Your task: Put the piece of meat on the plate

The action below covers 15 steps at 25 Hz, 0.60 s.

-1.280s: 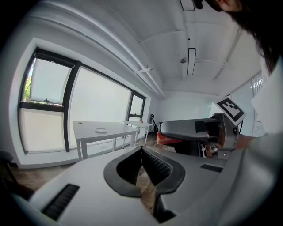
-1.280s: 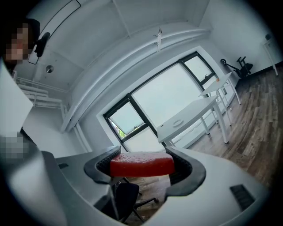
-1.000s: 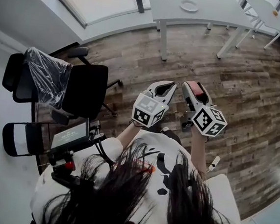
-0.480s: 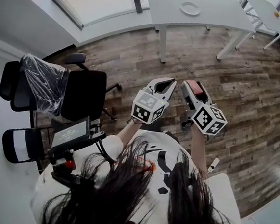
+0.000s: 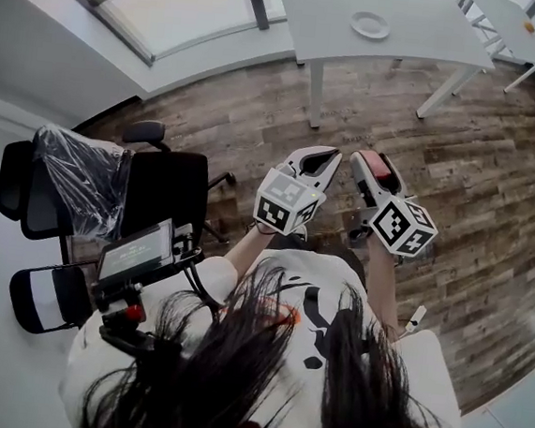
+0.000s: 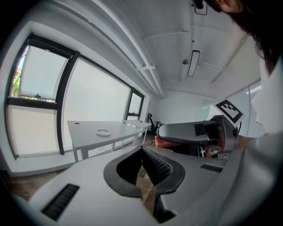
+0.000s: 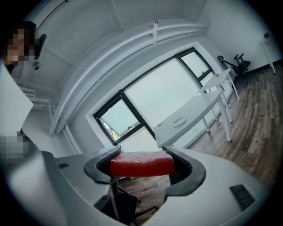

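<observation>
The right gripper (image 5: 371, 168) is clamped on the piece of meat (image 7: 141, 164): in the right gripper view the red slab spans the gap between the two ribbed pads, held level by its two ends. The left gripper (image 6: 142, 154) carries nothing. Its jaws are pressed together with only floor showing beneath them, and it rides just beside the right one, both held out in front of the person's chest.

Over the last second the grip on the meat has not altered, and the two grippers keep the same pose next to each other. What has changed is the room around them. In the head view the white table (image 5: 427, 26) and the plate (image 5: 369, 24) on it have slid a little lower in the frame, and the black office chair (image 5: 161, 193) off to the left gripper's side has drifted too. That reads as the person moving or leaning toward the table while carrying the meat.

The plate is still well ahead of both grippers, across a stretch of wooden floor. It lies beyond the right gripper's jaws and a little toward the left gripper's side. By this judgement the task is in its carrying stage: the meat is secured, the approach is under way, and the placing is not yet begun.
</observation>
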Motion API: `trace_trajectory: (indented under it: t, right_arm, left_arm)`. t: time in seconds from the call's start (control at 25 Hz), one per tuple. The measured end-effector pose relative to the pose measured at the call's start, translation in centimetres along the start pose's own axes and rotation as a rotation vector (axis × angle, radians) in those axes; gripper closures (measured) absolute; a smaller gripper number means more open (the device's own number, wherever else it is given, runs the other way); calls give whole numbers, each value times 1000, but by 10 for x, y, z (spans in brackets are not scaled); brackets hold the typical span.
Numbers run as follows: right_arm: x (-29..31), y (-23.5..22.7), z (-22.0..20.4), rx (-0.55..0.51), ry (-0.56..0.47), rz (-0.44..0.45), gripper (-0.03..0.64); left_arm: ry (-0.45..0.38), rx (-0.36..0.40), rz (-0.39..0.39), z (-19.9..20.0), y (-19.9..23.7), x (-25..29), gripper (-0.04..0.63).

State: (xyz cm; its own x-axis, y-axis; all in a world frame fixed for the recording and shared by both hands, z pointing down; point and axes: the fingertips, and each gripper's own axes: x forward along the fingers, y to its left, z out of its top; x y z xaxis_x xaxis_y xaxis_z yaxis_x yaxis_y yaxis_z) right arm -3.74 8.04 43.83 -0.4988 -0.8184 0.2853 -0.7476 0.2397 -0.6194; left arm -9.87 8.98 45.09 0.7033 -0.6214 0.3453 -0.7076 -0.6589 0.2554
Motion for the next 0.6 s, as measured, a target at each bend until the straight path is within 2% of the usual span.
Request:
trace_trajectory:
  t: [0.48, 0.6]
  right_arm:
    - [-8, 1, -2, 13, -16, -6, 291]
    - [5, -7, 1, 13, -13, -4, 291]
  left_arm:
    - [6, -9, -19, -6, -4, 0, 589]
    - [3, -7, -10, -3, 8, 7, 589]
